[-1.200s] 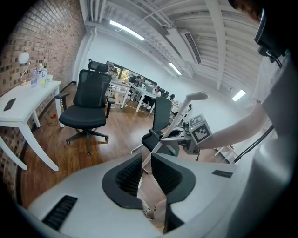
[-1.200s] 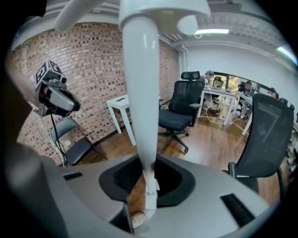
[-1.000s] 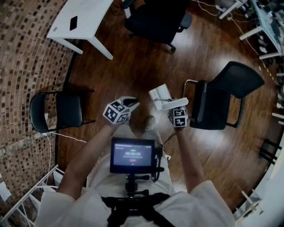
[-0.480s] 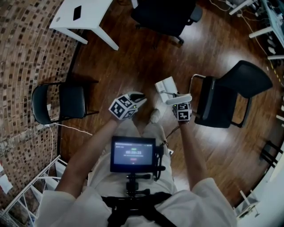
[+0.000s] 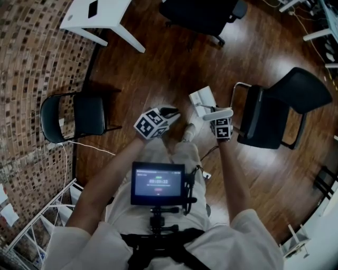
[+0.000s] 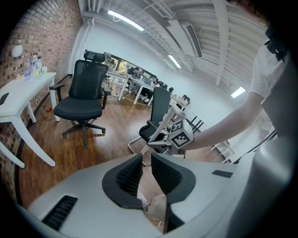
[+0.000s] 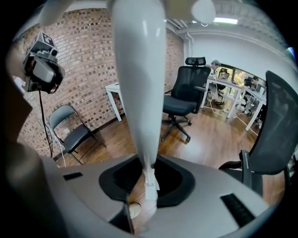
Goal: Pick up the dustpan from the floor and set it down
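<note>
My right gripper [image 5: 217,114] is shut on the handle of the white dustpan [image 5: 202,98], which hangs over the wooden floor in front of my feet. In the right gripper view the handle [image 7: 139,83] rises straight up out of the closed jaws of the right gripper [image 7: 148,179]. The left gripper [image 5: 171,112] hovers to the left of the dustpan, apart from it. Its jaws stand together with nothing between them in the left gripper view [image 6: 145,173], where the dustpan handle [image 6: 168,117] shows beyond.
A black visitor chair [image 5: 274,113] stands close on the right. A black folding chair [image 5: 74,118] is by the brick wall at left, with a cable [image 5: 87,148] on the floor. An office chair [image 5: 203,16] and a white desk [image 5: 100,18] are farther ahead. My shoe [image 5: 189,134] is below the dustpan.
The right gripper has sunk toward the floor with the dustpan still in its jaws. The left gripper has barely shifted.
</note>
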`<state>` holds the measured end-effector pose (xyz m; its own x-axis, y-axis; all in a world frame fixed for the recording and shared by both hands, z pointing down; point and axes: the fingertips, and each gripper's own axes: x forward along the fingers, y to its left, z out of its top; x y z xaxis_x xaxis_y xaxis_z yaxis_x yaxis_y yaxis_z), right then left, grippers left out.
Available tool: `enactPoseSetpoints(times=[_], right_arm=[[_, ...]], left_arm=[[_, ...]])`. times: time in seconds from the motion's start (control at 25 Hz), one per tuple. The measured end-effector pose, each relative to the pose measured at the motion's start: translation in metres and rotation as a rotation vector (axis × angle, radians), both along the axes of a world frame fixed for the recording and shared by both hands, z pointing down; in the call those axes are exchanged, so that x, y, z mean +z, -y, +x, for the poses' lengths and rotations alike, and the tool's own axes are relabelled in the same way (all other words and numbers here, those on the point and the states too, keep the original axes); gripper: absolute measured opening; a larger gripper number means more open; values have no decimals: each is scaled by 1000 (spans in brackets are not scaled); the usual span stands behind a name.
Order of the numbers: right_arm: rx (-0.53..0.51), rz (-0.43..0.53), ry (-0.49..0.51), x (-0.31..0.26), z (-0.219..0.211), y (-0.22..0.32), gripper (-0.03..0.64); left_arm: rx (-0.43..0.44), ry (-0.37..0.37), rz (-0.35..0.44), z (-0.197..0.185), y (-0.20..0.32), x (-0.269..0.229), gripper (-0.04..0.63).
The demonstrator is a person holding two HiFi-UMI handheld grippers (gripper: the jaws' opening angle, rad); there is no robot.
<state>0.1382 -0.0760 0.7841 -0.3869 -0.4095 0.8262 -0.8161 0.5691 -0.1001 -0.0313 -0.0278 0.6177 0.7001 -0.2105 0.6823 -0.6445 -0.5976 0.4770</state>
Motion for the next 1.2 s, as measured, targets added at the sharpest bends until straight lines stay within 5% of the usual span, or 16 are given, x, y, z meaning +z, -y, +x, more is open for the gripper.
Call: enactPoseSetpoints(times=[0.84, 1.2], right_arm=[[6, -27, -47, 48, 3, -4, 101], [-79, -32, -68, 66, -12, -10, 101]], left_arm=[[97, 36, -32, 11, -5, 29, 51], [127, 45, -55, 9, -10, 43, 51]])
